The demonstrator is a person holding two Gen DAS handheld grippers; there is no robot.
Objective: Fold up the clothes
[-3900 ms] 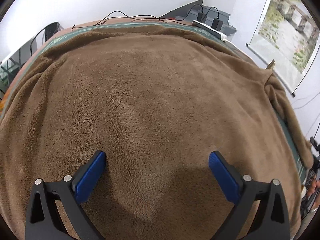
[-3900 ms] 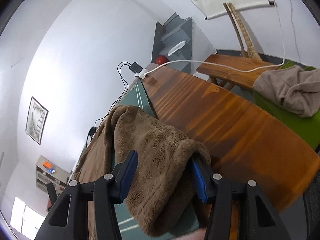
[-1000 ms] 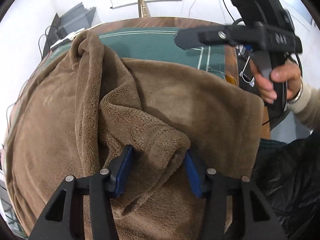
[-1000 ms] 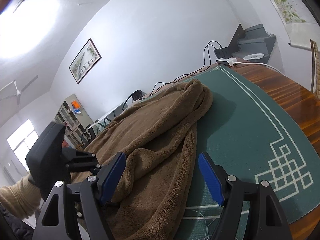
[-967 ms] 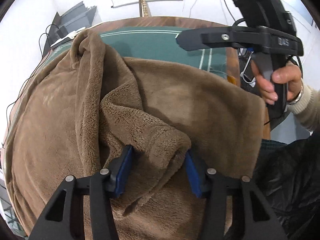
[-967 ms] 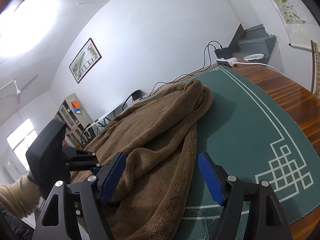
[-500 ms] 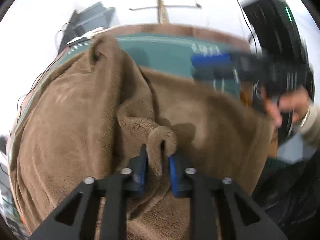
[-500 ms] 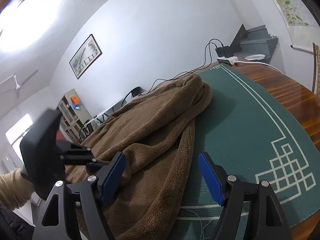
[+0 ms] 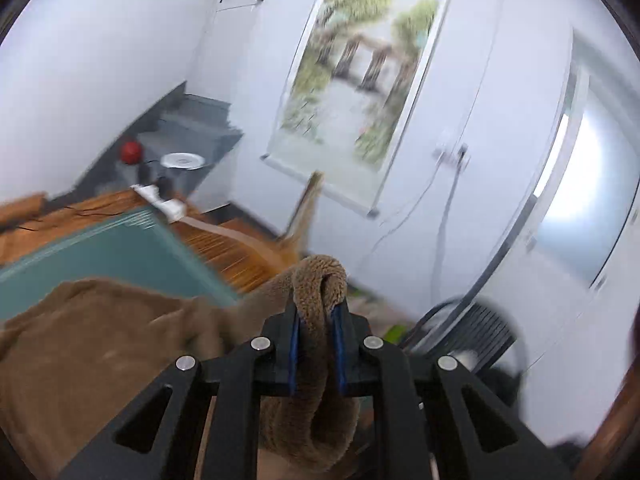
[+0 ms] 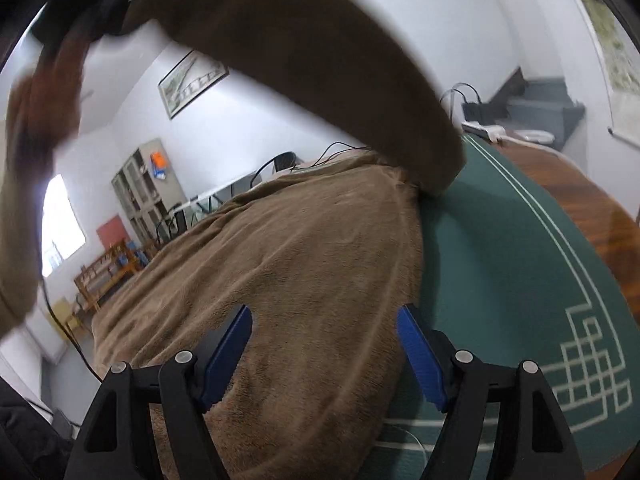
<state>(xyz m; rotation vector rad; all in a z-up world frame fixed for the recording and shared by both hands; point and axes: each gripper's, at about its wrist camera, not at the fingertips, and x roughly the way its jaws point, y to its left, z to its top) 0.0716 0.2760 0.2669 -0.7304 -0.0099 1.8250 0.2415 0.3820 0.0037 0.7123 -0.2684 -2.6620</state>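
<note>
Left wrist view: the left gripper has its blue pads nipped tight on a thick fold of the brown fleece garment, and its jaws are closing the last little way with the cloth bunched between them. The fold loops over the fingertips and hangs down below them, while the rest of the fabric trails off to the lower left above the green mat. Past the mat lie the wooden table, a white power strip at its far edge, and a hanging scroll painting on the white wall; this picture is blurred. Right wrist view: the right gripper stands wide apart, its blue fingers poised over the garment with nothing pinched between them. The fleece lies spread over the left part of the mat, and a blurred band of the same cloth arches overhead from the upper left down to the table. A framed picture hangs on the far wall.
</note>
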